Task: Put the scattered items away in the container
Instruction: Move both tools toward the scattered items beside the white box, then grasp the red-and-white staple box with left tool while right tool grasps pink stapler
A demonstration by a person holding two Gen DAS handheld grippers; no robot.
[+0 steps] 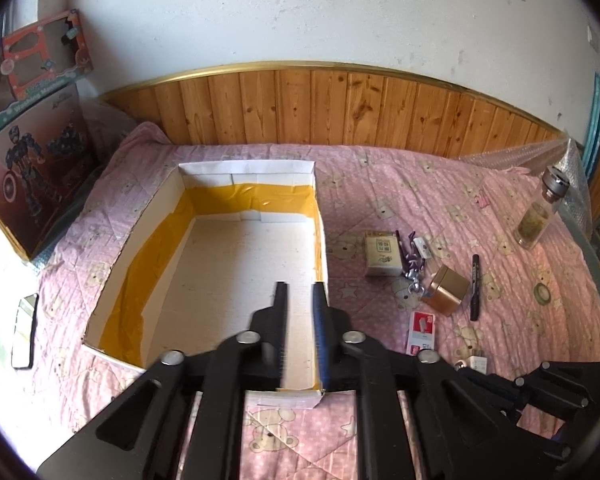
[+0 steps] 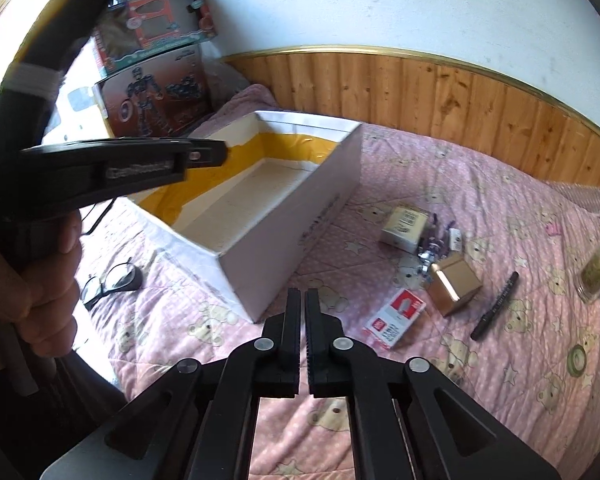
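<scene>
Here the left gripper (image 1: 300, 284) hangs over the near right corner of the white box (image 1: 236, 264), its jaws slightly parted and holding nothing, while the right gripper (image 2: 303, 292) hovers over the bedspread (image 2: 500, 380) with jaws almost together, empty. The box, lined with yellow tape, contains nothing visible. Right of it lie a cream carton (image 1: 382, 256), gold tin (image 1: 446, 290), black marker (image 1: 475, 288), red-and-white packet (image 1: 421, 332) and glass bottle (image 1: 538, 216).

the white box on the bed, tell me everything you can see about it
The white box is an open-topped rectangular cardboard container, white outside, with yellow tape lining its inner walls and corners. Its pale floor looks bare; nothing lies inside. It sits flat on the pink bear-print quilt, with the scattered items to its right, apart from it. The left gripper hovers over its near right wall with fingers slightly apart, not visibly touching it.
</scene>
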